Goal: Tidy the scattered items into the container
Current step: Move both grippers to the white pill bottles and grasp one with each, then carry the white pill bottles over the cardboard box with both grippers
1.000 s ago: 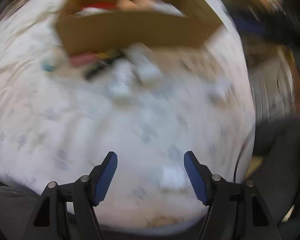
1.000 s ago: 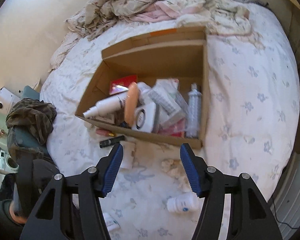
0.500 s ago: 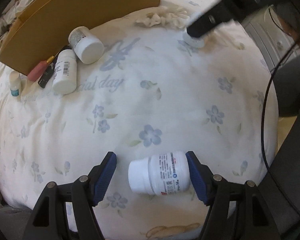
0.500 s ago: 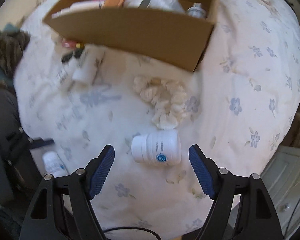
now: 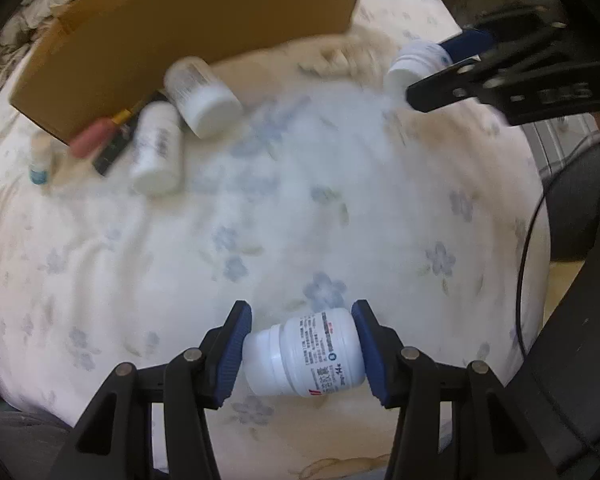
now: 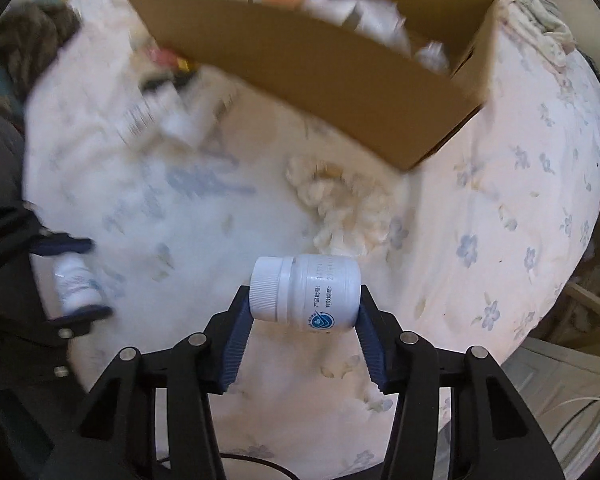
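A white pill bottle (image 5: 304,354) lies on its side on the flowered bedsheet (image 5: 260,240), cap to the left, and is spanned end to end by the left gripper (image 5: 302,350). Its jaws are closing, and both blue pads are seen against the bottle's cap and base. A second white bottle (image 6: 305,292), also on its side, is bracketed the same way by the right gripper (image 6: 304,322), whose jaws are likewise closing with the pads at the bottle's ends.

The cardboard box (image 6: 320,80), already partly filled, is set farther up the bed. A crumpled pale wad (image 6: 340,208) lies between the right bottle and the box's near wall. Against that wall, in the left view, two more white bottles (image 5: 180,120), a pink tube (image 5: 90,140), a dark stick and a small teal-capped vial (image 5: 40,160) are clustered. Open sheet is left between the two grippers. The mattress edge falls away close behind the left gripper and to the right of the right one.

Compared with half a second ago, both pairs of jaws are narrower and are now set onto their bottles; a second ago neither bottle was between the fingers.
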{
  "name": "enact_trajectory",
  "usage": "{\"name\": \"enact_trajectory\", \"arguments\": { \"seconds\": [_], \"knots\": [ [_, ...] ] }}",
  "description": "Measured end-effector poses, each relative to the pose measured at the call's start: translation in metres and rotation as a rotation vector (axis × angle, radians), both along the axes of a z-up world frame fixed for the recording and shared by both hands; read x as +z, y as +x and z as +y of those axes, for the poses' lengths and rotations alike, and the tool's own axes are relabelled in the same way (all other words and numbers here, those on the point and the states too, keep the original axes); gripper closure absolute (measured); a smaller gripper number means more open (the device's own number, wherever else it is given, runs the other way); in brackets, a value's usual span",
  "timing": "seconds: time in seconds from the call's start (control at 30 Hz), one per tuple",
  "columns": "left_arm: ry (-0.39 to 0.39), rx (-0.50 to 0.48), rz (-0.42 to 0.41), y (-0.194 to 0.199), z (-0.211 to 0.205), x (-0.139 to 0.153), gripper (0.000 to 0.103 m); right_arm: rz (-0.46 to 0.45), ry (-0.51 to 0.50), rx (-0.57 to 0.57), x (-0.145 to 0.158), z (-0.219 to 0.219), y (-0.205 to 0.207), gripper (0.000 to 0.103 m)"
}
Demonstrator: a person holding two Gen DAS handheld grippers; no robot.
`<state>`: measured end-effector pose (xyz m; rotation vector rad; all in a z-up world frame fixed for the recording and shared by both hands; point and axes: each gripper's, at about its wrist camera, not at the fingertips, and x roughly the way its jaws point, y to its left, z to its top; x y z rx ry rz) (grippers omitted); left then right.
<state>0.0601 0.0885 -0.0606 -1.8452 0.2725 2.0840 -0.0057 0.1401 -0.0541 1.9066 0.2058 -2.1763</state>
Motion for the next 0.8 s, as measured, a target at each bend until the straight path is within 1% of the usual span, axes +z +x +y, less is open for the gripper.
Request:
{"name": "enact_trajectory", "arguments": {
  "seconds": [0.03, 0.07, 0.13, 0.17, 0.2, 0.27, 0.3, 0.37, 0.4, 0.43, 0.5, 0.53, 0.57, 0.63, 0.7, 0.8],
  "knots": [
    [0.004, 0.013, 0.013, -0.003, -0.003, 0.005, 0.051, 0.015, -0.054, -0.014, 0.009, 0.004, 0.000, 0.049],
    [0.009, 0.028, 0.028, -0.007, -0.007, 0.010, 0.051, 0.035, -0.143, -0.034, 0.023, 0.010, -0.001, 0.049],
    [0.024, 0.081, 0.076, -0.018, -0.020, 0.026, 0.051, 0.107, -0.267, -0.066, 0.050, 0.021, -0.002, 0.049],
    [0.030, 0.106, 0.093, -0.025, -0.028, 0.032, 0.051, 0.152, -0.354, -0.089, 0.067, 0.030, -0.004, 0.049],
    [0.033, 0.132, 0.103, -0.031, -0.035, 0.037, 0.051, 0.174, -0.396, -0.104, 0.075, 0.034, -0.006, 0.049],
    [0.038, 0.172, 0.107, -0.039, -0.048, 0.041, 0.051, 0.239, -0.530, -0.140, 0.094, 0.046, -0.011, 0.049],
    [0.044, 0.193, 0.109, -0.053, -0.064, 0.045, 0.051, 0.265, -0.577, -0.159, 0.102, 0.043, -0.012, 0.049],
    [0.049, 0.240, 0.130, -0.063, -0.072, 0.055, 0.051, 0.314, -0.660, -0.195, 0.114, 0.044, -0.016, 0.049],
    [0.052, 0.261, 0.141, -0.061, -0.088, 0.056, 0.051, 0.333, -0.684, -0.209, 0.116, 0.049, -0.017, 0.049],
    [0.058, 0.287, 0.154, -0.067, -0.096, 0.060, 0.051, 0.350, -0.697, -0.223, 0.121, 0.049, -0.022, 0.049],
    [0.076, 0.336, 0.179, -0.078, -0.110, 0.072, 0.051, 0.376, -0.697, -0.257, 0.126, 0.052, -0.029, 0.049],
    [0.085, 0.358, 0.192, -0.085, -0.115, 0.071, 0.052, 0.380, -0.693, -0.271, 0.126, 0.052, -0.030, 0.049],
    [0.094, 0.378, 0.203, -0.088, -0.126, 0.082, 0.052, 0.379, -0.687, -0.300, 0.125, 0.054, -0.036, 0.049],
    [0.108, 0.414, 0.225, -0.100, -0.131, 0.091, 0.053, 0.373, -0.676, -0.335, 0.119, 0.056, -0.040, 0.049],
    [0.118, 0.434, 0.244, -0.114, -0.131, 0.094, 0.053, 0.372, -0.644, -0.366, 0.117, 0.053, -0.049, 0.049],
    [0.133, 0.447, 0.279, -0.131, -0.130, 0.105, 0.053, 0.374, -0.621, -0.379, 0.115, 0.052, -0.064, 0.049]
  ]
}}
